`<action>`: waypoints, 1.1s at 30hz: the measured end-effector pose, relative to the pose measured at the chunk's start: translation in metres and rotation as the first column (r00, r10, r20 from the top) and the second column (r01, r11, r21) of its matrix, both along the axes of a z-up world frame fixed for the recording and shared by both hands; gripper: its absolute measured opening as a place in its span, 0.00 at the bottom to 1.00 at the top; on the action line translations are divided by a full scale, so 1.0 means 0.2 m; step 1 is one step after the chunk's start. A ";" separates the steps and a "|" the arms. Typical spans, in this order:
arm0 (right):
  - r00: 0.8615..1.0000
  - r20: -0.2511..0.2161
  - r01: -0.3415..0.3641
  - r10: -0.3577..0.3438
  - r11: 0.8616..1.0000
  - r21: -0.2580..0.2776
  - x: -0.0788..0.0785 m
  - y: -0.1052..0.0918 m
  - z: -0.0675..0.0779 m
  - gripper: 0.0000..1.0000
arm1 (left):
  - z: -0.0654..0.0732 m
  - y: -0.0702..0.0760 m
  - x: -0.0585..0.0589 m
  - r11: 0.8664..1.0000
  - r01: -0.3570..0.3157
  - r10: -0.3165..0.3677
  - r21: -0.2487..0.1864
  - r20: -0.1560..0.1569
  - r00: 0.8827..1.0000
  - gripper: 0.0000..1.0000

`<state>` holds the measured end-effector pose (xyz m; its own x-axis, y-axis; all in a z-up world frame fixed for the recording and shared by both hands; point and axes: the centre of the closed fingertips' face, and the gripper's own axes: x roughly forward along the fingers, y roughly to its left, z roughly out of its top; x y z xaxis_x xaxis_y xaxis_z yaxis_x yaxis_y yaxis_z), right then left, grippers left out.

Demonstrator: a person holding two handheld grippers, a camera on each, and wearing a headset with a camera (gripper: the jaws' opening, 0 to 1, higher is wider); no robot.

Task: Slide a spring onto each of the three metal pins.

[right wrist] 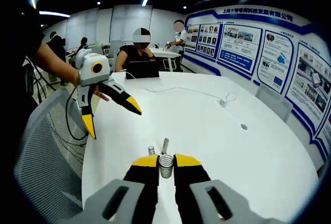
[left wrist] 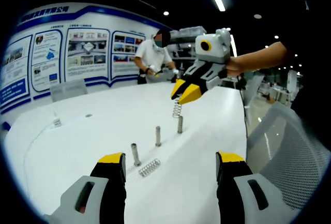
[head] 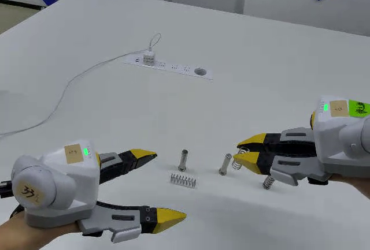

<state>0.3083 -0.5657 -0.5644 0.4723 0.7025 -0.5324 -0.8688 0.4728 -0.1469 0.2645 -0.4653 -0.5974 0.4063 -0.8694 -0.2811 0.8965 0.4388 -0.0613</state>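
Observation:
Two bare metal pins (head: 183,160) (head: 224,164) stand upright on the white table. A third pin (head: 268,182) under my right gripper looks wrapped in a spring. One loose spring (head: 183,180) lies flat in front of the leftmost pin. My right gripper (head: 245,152) is shut on another spring (head: 237,161), held upright just right of the middle pin; in the right gripper view this spring (right wrist: 165,165) sits between the tips with a pin (right wrist: 165,145) just beyond. My left gripper (head: 161,185) is open and holds nothing, left of the loose spring (left wrist: 149,167).
A white power strip (head: 167,65) with a plug and a cable (head: 63,91) lies farther back on the table (head: 260,71). People stand and sit at other tables in the background. A mesh chair (right wrist: 46,151) is beside the table edge.

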 end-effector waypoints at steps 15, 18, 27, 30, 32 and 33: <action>0.993 -0.014 0.117 -0.117 0.992 0.047 0.17 -0.07 -0.03 0.11 | 0.02 0.09 0.09 0.995 -0.098 0.098 -0.032 -0.018 0.995 0.88; 0.990 -0.033 0.141 -0.139 0.987 0.073 0.20 -0.06 -0.05 0.11 | 0.03 0.11 0.11 0.993 -0.116 0.115 -0.035 -0.017 0.993 0.90; 0.982 -0.083 0.179 -0.171 0.979 0.096 0.25 -0.03 -0.15 0.11 | 0.02 0.13 0.12 0.990 -0.141 0.140 -0.030 -0.028 0.990 0.93; 0.979 -0.094 0.189 -0.180 0.977 0.094 0.25 -0.02 -0.17 0.11 | 0.01 0.13 0.13 0.989 -0.145 0.144 -0.022 -0.030 0.989 0.95; 0.979 -0.096 0.189 -0.180 0.978 0.087 0.25 -0.02 -0.19 0.11 | 0.02 0.14 0.13 0.988 -0.152 0.151 -0.027 -0.032 0.988 0.96; 0.979 -0.096 0.187 -0.179 0.979 0.078 0.26 -0.02 -0.20 0.11 | 0.02 0.14 0.14 0.987 -0.156 0.155 -0.030 -0.032 0.987 0.97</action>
<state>0.3597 -0.5707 -0.6046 0.5511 0.6534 -0.5191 -0.7741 0.6326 -0.0257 0.2919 -0.4374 -0.5932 0.5294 -0.8049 -0.2681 0.8148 0.5704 -0.1034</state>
